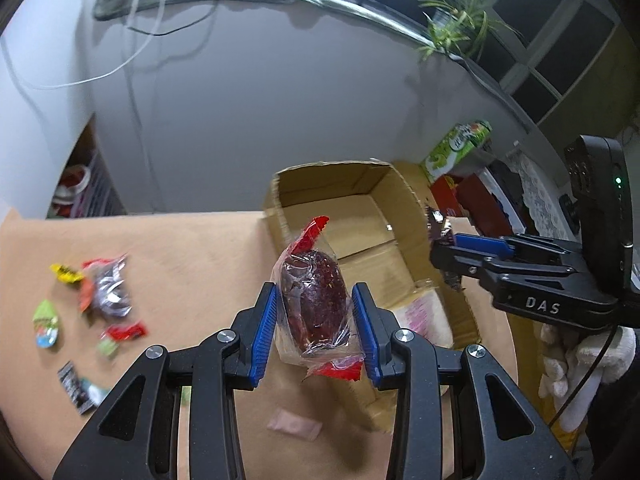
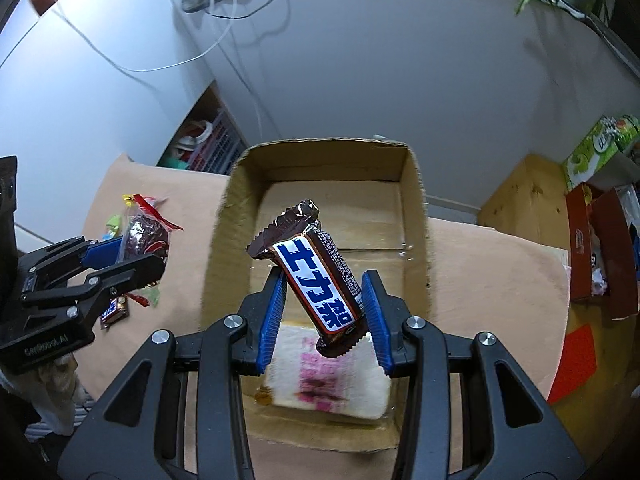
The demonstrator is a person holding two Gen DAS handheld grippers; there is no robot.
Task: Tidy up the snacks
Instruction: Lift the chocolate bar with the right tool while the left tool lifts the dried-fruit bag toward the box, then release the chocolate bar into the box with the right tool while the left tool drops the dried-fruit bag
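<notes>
Your right gripper point(image 2: 324, 312) is clamped on the chocolate bar point(image 2: 316, 276), long axis tilted up-left, directly above the open cardboard box point(image 2: 418, 220); beneath the jaws lies a white-pink packet point(image 2: 328, 380). Your left gripper point(image 1: 316, 316) pinches the dark red wrapped snack point(image 1: 314, 300) upright, the box just ahead-right; loose snacks point(image 1: 96, 304) lie far left

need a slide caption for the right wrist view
Right gripper holds a brown chocolate bar above the open cardboard box containing a white packet.
</notes>
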